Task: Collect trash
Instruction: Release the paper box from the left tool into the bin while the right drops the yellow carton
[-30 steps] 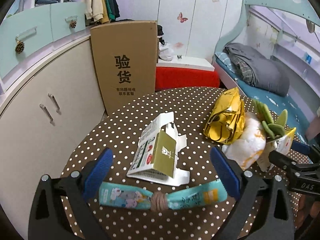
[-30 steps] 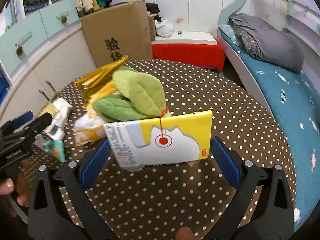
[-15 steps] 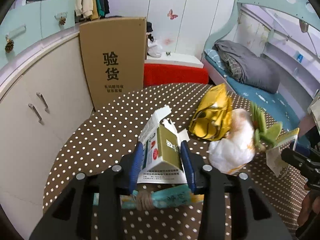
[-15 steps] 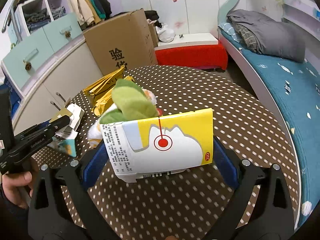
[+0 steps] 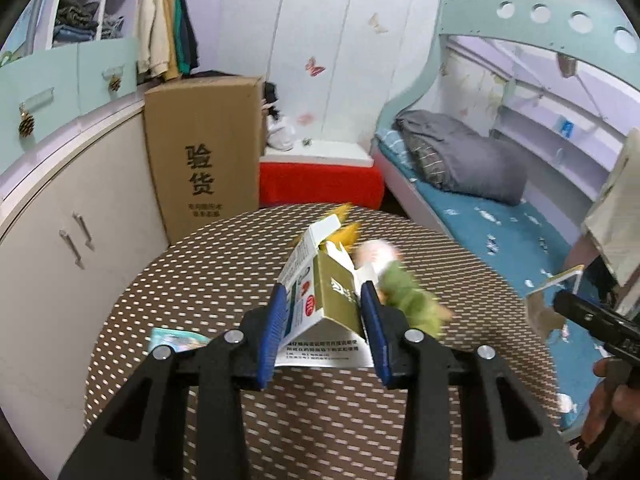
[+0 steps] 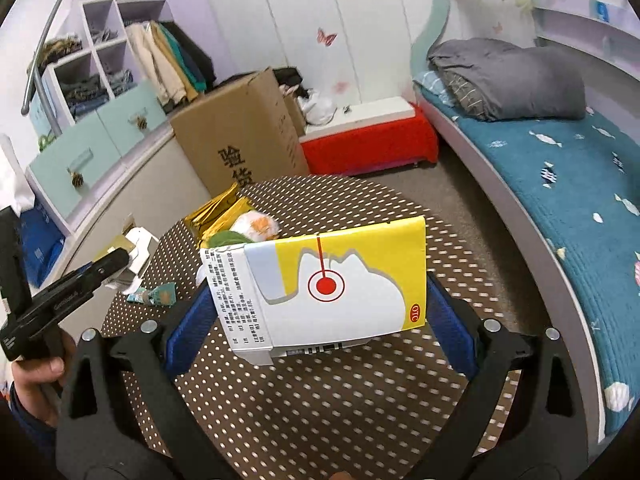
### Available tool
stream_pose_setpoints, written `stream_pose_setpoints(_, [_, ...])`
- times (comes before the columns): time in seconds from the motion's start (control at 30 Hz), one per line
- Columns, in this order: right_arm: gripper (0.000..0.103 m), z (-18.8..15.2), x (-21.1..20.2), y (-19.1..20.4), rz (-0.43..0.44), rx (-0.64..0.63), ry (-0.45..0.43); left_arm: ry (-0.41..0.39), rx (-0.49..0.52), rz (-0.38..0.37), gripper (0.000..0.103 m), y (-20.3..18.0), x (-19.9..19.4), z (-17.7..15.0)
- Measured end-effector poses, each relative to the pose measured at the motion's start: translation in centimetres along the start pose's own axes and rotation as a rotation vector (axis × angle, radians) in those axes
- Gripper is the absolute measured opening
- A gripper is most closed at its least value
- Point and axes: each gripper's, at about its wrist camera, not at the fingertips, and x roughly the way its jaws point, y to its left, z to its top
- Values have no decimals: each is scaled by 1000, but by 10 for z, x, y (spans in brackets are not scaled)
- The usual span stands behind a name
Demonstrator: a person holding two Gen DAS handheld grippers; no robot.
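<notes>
The left gripper (image 5: 325, 326) was clamped on the olive-and-white carton (image 5: 320, 300), and the right gripper (image 6: 320, 312) was clamped on the yellow box (image 6: 332, 280); both were lifted clear of the dotted table (image 6: 360, 400). The pickup seemed done, and next each piece needed a bin, which was not visible. A teal wrapper (image 6: 154, 295) and gold bags (image 6: 218, 212) lay on the table. Beyond stood a cardboard box (image 5: 204, 160) and the bed (image 6: 560, 152).

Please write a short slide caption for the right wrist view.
Right gripper holds a yellow-and-white carton above the polka-dot table.
</notes>
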Motion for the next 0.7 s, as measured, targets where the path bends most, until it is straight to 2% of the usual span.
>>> stream_pose_setpoints(0.23, [94,0,-40,-46,-18,60,-62,-19,37,-98,38,-60,-20,-2])
stream_pose_setpoints(0.43, [94,0,-66,-99,-78,144,-103,-21,73,-178,38,-111,-23,-3])
stream_pose_setpoints(0.7, [94,-11,-75,-174,-182,265,-86,7,130,-276,38,-176,-9,-5])
